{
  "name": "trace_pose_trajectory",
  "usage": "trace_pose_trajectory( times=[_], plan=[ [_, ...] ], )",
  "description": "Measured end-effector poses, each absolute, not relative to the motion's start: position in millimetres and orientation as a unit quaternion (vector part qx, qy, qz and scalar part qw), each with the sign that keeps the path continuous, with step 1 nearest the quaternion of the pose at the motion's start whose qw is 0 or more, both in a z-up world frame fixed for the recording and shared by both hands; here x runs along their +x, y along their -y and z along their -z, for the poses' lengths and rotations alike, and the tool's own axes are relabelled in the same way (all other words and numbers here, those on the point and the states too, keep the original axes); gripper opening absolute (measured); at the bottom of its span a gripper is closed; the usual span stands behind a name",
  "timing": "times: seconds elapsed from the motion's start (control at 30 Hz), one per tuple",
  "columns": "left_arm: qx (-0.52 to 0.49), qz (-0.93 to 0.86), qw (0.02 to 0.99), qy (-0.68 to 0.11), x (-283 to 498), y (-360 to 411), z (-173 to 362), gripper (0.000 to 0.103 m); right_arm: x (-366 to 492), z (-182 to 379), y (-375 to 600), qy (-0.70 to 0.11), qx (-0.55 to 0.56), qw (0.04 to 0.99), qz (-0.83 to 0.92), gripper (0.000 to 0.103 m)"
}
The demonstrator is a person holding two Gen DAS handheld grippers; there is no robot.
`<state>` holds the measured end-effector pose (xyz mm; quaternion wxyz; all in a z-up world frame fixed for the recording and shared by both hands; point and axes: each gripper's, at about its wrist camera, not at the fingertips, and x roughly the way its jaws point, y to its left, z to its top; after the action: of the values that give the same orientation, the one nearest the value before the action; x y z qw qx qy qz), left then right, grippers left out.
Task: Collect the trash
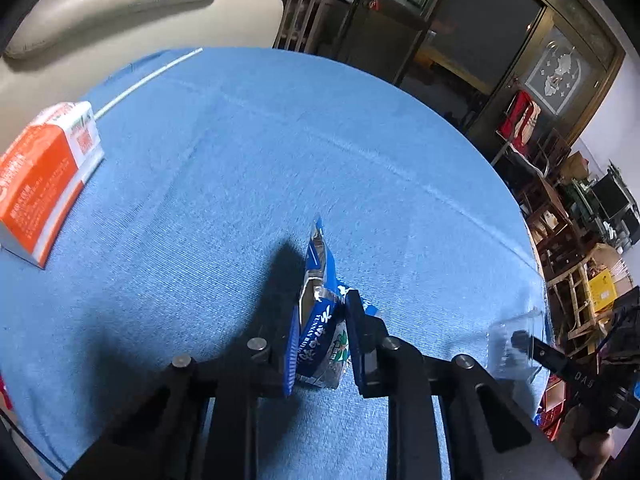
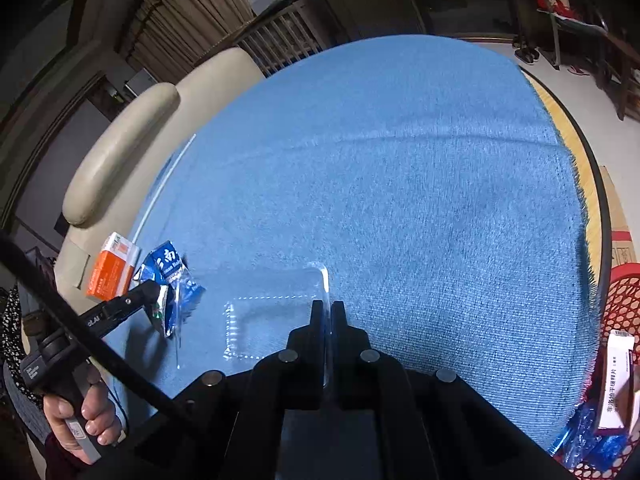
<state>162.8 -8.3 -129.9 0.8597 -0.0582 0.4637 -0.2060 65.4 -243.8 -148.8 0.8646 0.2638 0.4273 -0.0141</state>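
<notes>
A crumpled blue foil snack wrapper (image 1: 320,276) sticks up between the fingers of my left gripper (image 1: 324,308), which is shut on it just above the blue cloth. The right wrist view shows the same wrapper (image 2: 176,280) hanging from the left gripper (image 2: 154,288). My right gripper (image 2: 328,306) is shut on the near right rim of a clear plastic tray (image 2: 272,312) that rests on the cloth. In the left wrist view the right gripper (image 1: 520,338) and the tray (image 1: 504,344) sit at the right edge. An orange and white carton (image 1: 44,176) lies at the left, also seen as a carton (image 2: 112,268) behind the wrapper.
A round table under a blue cloth (image 2: 400,160) fills both views. A red mesh basket (image 2: 622,300) with a white box (image 2: 618,384) and blue wrappers stands below the table's right edge. A beige sofa (image 1: 120,4) lies beyond the far left. A hand (image 2: 80,412) grips the left handle.
</notes>
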Motion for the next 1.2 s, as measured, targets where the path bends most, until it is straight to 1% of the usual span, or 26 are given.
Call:
trace_pose_trajectory(
  times=[0.4,0.8,1.2],
  plan=[
    [-0.057,0.218,0.868,-0.443,122.0,13.6,102.3,0.022,45.4,130.5,257.4,-0.399,0.278,0.874,0.006,0.004],
    [0.052,0.220,0.893,-0.390,63.4,70.2,64.4,0.022,0.0,114.4,285.2,-0.369,0.293,0.882,0.022,0.004],
    [0.120,0.250,0.895,-0.349,24.7,122.8,42.2,0.022,-45.1,103.9,316.5,-0.336,0.318,0.885,0.054,0.004]
  ],
)
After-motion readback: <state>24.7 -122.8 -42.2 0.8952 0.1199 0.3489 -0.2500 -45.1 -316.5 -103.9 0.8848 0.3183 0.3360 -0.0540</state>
